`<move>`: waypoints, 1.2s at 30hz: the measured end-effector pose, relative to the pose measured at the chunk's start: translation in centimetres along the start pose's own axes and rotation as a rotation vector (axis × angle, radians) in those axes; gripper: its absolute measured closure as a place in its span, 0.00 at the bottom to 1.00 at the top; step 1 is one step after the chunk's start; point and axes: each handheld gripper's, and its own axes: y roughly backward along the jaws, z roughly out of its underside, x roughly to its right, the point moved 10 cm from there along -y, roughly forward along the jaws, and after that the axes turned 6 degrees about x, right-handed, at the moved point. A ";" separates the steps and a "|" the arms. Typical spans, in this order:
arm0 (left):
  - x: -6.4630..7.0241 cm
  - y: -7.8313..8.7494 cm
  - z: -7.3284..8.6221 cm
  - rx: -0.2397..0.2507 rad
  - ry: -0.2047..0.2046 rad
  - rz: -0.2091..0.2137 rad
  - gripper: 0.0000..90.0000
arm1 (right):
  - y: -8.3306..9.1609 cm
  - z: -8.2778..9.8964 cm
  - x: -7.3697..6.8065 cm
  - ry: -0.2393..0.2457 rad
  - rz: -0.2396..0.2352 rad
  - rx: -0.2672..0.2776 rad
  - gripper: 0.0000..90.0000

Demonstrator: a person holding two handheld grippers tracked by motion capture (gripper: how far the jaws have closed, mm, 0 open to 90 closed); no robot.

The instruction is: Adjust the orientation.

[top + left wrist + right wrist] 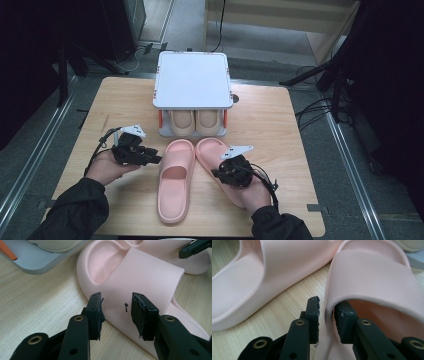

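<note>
Two pink slippers lie on the wooden table [280, 125], toes toward the rack. Beside the left slipper [175, 185], on its left, my left gripper [156, 159] points at the strap. In the left gripper view the left gripper [116, 306] stands open, and the strap's side [140, 277] lies just past the tips without touching them. My right gripper [217, 174] sits over the right slipper [209, 150]. In the right gripper view the right gripper [327, 303] straddles that slipper's side wall [329, 322], one jaw outside and one under the strap [372, 277], with slim gaps at the pads.
A small shoe rack with a white top [192, 80] stands at the table's back middle, and a beige pair [195, 122] rests on its lower shelf. Dark stands and cables crowd the floor on both sides. Bare wood stretches to the left and right of the slippers.
</note>
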 end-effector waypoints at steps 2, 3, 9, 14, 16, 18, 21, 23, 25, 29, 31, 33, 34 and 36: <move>0.0 0.1 0.0 0.004 0.001 -0.003 0.67 | 0.4 -0.2 0.2 -0.003 -0.004 0.015 0.81; -0.1 0.1 0.0 0.007 0.004 -0.005 0.67 | 0.6 -0.2 0.2 -0.006 -0.005 0.021 0.81; -0.1 0.3 0.1 0.010 0.004 -0.007 0.67 | 3.1 -0.6 0.9 -0.008 -0.008 0.073 0.86; 0.0 0.4 0.2 0.013 0.003 -0.008 0.68 | 5.0 -0.3 3.2 -0.027 0.044 0.104 0.90; -0.2 0.4 0.3 0.008 -0.005 -0.015 0.68 | 5.4 0.1 4.3 -0.038 0.065 0.099 0.90; -0.4 0.3 0.5 0.003 0.002 -0.017 0.69 | 5.6 0.4 5.6 -0.065 0.084 0.097 0.90; -0.4 0.3 0.5 0.000 -0.002 -0.013 0.69 | 5.4 1.1 7.2 -0.089 0.106 0.079 0.90; -0.3 0.2 0.5 -0.002 -0.007 -0.012 0.69 | 5.1 1.6 8.0 -0.090 0.119 0.056 0.90; -0.2 0.1 0.6 -0.005 -0.008 -0.010 0.69 | 4.6 2.0 8.5 -0.090 0.126 0.038 0.90; -0.1 -0.1 0.7 -0.018 -0.018 -0.011 0.68 | 3.7 2.5 9.2 -0.090 0.133 0.006 0.89; -0.1 -0.1 0.8 -0.014 -0.019 -0.014 0.68 | 3.3 2.6 9.2 -0.087 0.129 -0.007 0.89; 0.0 -0.1 0.8 -0.010 -0.016 -0.010 0.68 | 3.0 2.7 9.1 -0.079 0.125 -0.018 0.89; -0.1 0.0 0.9 -0.016 -0.021 -0.011 0.68 | 2.8 2.7 9.0 -0.074 0.123 -0.022 0.89; 0.0 0.0 1.0 -0.015 -0.016 -0.011 0.68 | 2.7 2.6 9.0 -0.059 0.134 -0.027 0.89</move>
